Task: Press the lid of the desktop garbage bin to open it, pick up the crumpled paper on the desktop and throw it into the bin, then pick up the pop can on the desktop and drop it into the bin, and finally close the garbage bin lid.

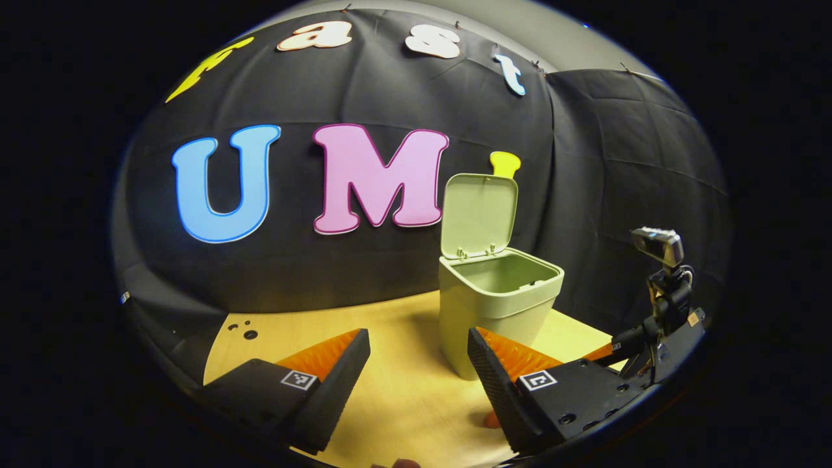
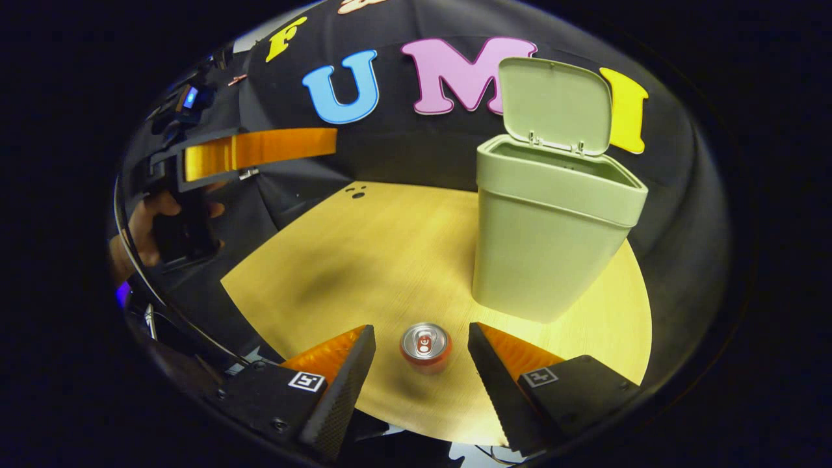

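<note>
I hold the right gripper [image 2: 421, 354] above the upright pop can [image 2: 425, 346], fingers spread and straddling it untouched, near the open bin [image 2: 552, 214] on the table [image 2: 364, 260]; left gripper [image 1: 419, 364] released, farther off.

The left gripper view looks level across the table [image 1: 403, 390] at the bin [image 1: 497, 305] from close by, while the right gripper view looks steeply down from higher on the same bin [image 2: 552, 221], so the 2 views share bin and tabletop.
</note>
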Motion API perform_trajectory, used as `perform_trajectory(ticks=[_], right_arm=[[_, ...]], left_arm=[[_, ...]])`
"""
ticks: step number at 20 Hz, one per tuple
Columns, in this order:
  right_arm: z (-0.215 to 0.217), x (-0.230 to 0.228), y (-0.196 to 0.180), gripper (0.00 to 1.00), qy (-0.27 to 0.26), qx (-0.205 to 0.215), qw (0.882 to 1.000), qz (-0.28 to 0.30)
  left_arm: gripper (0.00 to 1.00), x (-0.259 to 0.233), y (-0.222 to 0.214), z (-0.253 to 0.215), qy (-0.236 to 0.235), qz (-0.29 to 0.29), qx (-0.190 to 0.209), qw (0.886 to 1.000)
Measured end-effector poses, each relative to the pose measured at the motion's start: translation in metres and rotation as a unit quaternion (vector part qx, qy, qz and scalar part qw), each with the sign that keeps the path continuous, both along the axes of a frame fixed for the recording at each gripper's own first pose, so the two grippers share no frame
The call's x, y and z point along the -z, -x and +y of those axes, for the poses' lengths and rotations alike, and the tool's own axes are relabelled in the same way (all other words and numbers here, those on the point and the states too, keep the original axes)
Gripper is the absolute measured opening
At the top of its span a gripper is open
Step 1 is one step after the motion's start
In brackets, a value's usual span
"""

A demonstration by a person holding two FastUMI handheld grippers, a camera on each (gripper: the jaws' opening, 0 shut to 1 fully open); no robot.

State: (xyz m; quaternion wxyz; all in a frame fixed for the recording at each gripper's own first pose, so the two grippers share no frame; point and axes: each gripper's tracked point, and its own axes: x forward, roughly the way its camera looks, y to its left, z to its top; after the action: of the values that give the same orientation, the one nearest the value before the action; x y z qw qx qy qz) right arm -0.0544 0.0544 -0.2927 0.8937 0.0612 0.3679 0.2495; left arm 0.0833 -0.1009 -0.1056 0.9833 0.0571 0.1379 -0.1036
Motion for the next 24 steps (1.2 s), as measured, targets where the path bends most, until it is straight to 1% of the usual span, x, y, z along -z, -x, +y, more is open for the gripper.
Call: perform_trajectory(ticks=[3,7,13,17,21,23,24], right_arm=[[0.011,0.016,-0.003,0.94,0.006,-0.014,1.000,0.015],[0.022,0.039,-0.003,0.94,0.039,-0.044,0.998,0.026],[0.024,0.072,-0.006,0.94,0.070,-0.056,0.994,0.055],[0.026,0.084,-0.007,0.94,0.077,-0.060,0.993,0.071],[0.023,0.089,-0.008,0.93,0.091,-0.064,0.991,0.072],[0.026,0.091,-0.003,0.92,0.085,-0.082,0.989,0.088],[0.026,0.091,-0.004,0.87,0.083,-0.084,0.989,0.087]], left_arm=[[0.97,0.004,0.010,0.018,0.004,0.004,-0.017,1.000],[0.97,0.006,0.019,0.040,0.002,0.006,-0.036,0.999],[0.97,0.015,0.024,0.062,0.005,0.014,-0.054,0.998],[0.97,0.019,0.021,0.067,0.005,0.019,-0.054,0.998],[0.97,0.022,0.015,0.069,0.010,0.022,-0.051,0.998],[0.97,0.024,0.011,0.069,0.012,0.024,-0.050,0.998],[0.97,0.025,0.010,0.069,0.012,0.025,-0.049,0.998]])
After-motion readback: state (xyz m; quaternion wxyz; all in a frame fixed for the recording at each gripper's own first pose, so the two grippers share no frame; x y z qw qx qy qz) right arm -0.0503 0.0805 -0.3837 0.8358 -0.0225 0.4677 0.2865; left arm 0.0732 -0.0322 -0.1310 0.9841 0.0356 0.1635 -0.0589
